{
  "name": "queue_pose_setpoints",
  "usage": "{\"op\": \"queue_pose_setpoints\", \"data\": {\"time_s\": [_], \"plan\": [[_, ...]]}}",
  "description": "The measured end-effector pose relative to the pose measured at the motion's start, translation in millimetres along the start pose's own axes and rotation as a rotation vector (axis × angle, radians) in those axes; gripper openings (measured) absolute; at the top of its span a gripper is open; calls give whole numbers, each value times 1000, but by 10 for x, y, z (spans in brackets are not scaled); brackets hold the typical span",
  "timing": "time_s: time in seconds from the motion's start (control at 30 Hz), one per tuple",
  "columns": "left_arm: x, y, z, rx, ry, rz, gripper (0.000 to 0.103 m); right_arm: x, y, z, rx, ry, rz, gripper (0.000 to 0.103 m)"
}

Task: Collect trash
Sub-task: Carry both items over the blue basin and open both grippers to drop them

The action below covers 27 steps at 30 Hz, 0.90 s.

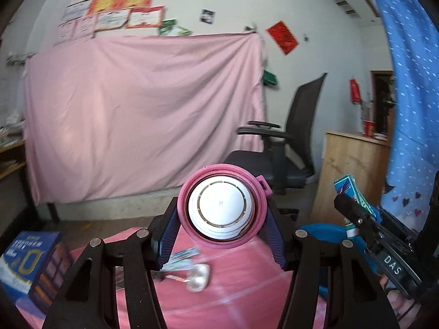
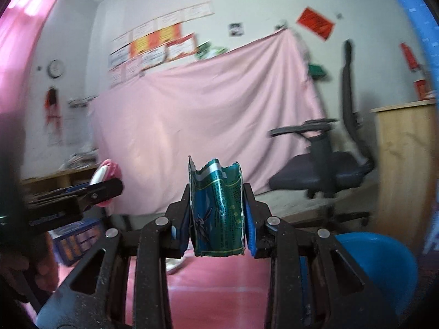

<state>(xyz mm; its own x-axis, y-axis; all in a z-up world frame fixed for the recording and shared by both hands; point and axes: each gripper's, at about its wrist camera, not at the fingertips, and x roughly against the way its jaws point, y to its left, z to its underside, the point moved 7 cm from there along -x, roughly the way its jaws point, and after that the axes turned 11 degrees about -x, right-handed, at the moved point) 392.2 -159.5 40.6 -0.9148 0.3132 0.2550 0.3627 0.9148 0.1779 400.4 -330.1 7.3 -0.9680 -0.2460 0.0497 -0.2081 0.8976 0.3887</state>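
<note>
My left gripper (image 1: 222, 227) is shut on a round pink lid with a white centre (image 1: 221, 211), held up above the pink table (image 1: 241, 282). My right gripper (image 2: 216, 227) is shut on a torn teal wrapper (image 2: 218, 213), held upright in the air. In the left wrist view the right gripper (image 1: 354, 213) with the teal wrapper (image 1: 349, 189) shows at the right. In the right wrist view the left gripper (image 2: 109, 189) with the pink lid (image 2: 105, 172) shows at the left. A small wrapper (image 1: 181, 259) and a white crumpled piece (image 1: 198, 277) lie on the table.
A blue bin (image 2: 381, 263) stands at the right, by the table; it also shows in the left wrist view (image 1: 326, 233). A blue box (image 1: 30, 266) stands at the table's left. A black office chair (image 1: 285, 142) and a wooden cabinet (image 1: 354, 170) stand behind.
</note>
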Motion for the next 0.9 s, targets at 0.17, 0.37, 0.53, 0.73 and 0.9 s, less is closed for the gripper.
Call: {"op": "queue_pose_setpoints", "data": {"time_s": [0.17, 0.37, 0.53, 0.73, 0.9], "plan": [[-211, -445, -107, -46, 4, 89, 52, 188, -427, -136, -44, -34, 126, 58], [-587, -1016, -84, -68, 65, 193, 52, 297, -980, -118, -130, 14, 273, 59], [-916, -1410, -2, -68, 147, 250, 52, 225, -1415, -4, -230, 80, 357, 59], [-1271, -1686, 212, -46, 269, 318, 52, 171, -1742, 135, -315, 137, 410, 59], [-1498, -1753, 341, -20, 358, 338, 52, 95, -1929, 259, -396, 186, 410, 62]]}}
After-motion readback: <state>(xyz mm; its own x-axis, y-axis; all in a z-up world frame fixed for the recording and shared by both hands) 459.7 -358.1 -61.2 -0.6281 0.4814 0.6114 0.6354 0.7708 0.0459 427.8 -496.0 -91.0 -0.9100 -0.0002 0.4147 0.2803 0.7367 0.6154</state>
